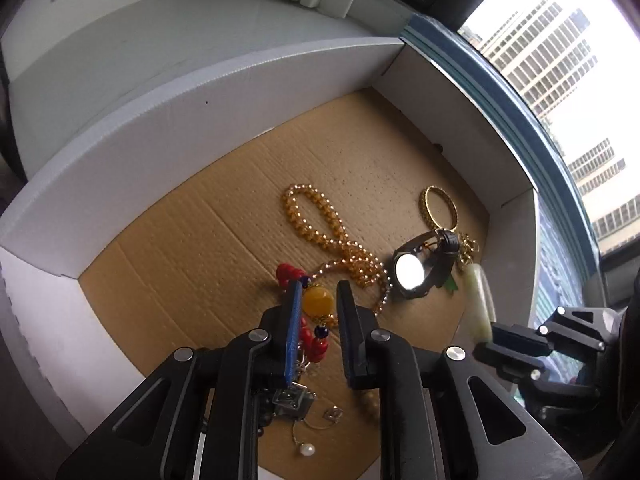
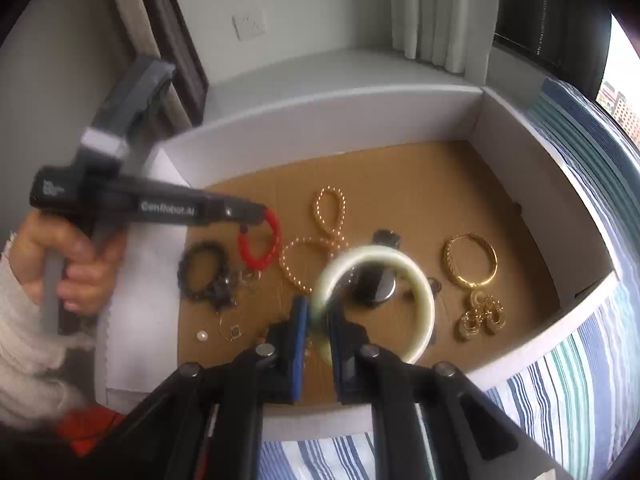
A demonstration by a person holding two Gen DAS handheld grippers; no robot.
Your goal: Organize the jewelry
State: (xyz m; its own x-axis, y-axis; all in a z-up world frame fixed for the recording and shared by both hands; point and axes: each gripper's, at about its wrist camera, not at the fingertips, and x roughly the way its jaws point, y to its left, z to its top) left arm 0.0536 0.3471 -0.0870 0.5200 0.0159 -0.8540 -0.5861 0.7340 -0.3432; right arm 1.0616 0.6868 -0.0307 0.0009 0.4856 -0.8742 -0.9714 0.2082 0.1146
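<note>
A white box (image 1: pixel 200 120) with a brown cardboard floor holds the jewelry. My left gripper (image 1: pixel 320 286) points down into it, shut on a red bead bracelet (image 1: pixel 316 346) whose yellow bead sits between the pads. In the right wrist view that red bracelet (image 2: pixel 260 248) hangs from the left gripper's tip (image 2: pixel 258 216). My right gripper (image 2: pixel 318 316) is shut on a pale green bangle (image 2: pixel 424 300) above the box, over a black watch (image 2: pixel 376 284). From the left wrist view the bangle (image 1: pixel 478 304) shows edge-on above the right gripper (image 1: pixel 486 342).
On the floor lie an amber bead necklace (image 1: pixel 316 220), a gold bangle (image 2: pixel 472 260), gold earrings (image 2: pixel 480 316), a dark bead bracelet (image 2: pixel 200 268) and a small pearl (image 2: pixel 202 335). A hand (image 2: pixel 80 264) holds the left gripper. Striped cloth (image 2: pixel 560 380) lies under the box.
</note>
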